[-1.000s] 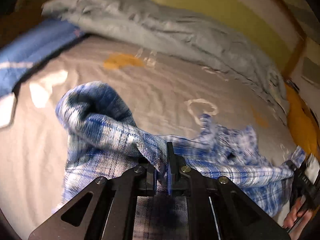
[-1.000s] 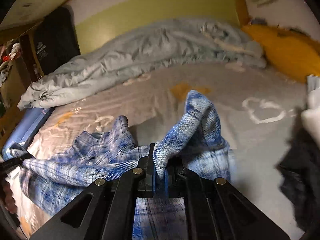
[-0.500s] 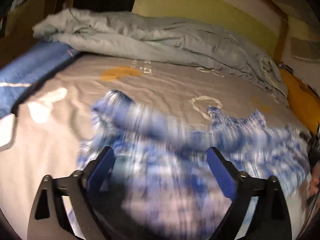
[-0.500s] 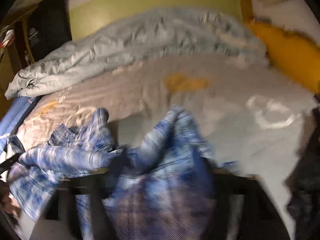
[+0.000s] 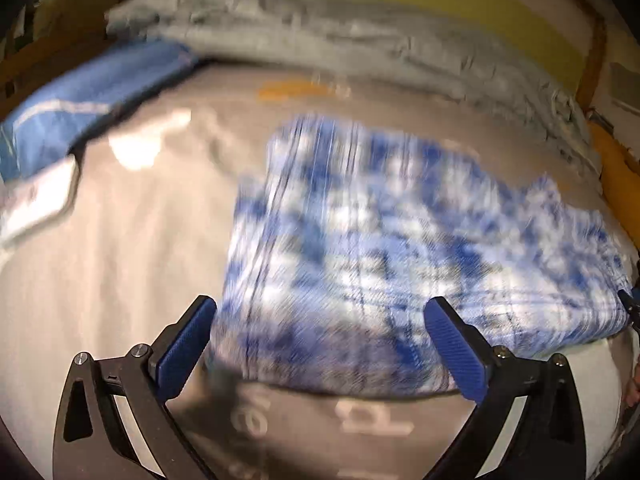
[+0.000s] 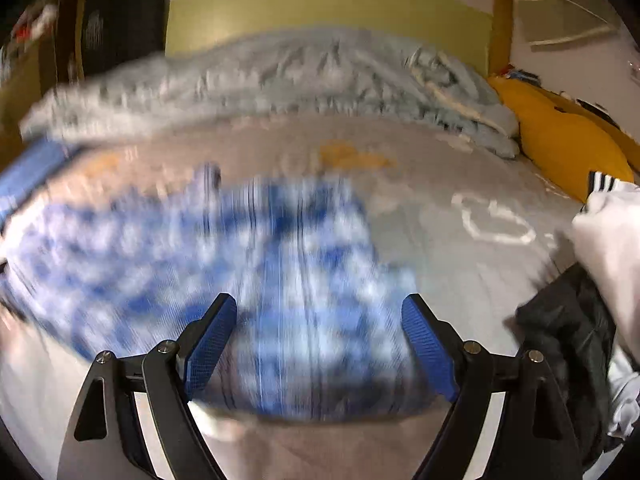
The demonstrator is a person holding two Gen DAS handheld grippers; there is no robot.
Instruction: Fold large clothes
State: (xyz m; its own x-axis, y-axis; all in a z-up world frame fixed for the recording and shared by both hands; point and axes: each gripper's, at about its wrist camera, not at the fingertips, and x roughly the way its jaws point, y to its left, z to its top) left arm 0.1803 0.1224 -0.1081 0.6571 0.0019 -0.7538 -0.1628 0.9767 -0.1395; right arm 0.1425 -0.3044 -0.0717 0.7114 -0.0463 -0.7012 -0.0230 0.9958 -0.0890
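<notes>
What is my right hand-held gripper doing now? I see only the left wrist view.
Observer: The right hand-held gripper is open and holds nothing; the plaid shirt lies on the bed in front of it.
Operator: Are other clothes near it?
Observer: Yes, a black garment lies to its right.
Operator: Anything more there?
Observer: A white garment lies just beyond the black one.

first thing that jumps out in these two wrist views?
The blue plaid shirt lies motion-blurred on the grey bed sheet, filling the middle of both wrist views. Both the left gripper and right gripper have their jaws wide open, holding nothing, with the shirt just ahead of them. Behind it a rumpled grey duvet runs along the far side of the bed, with a yellow pillow at right.
</notes>
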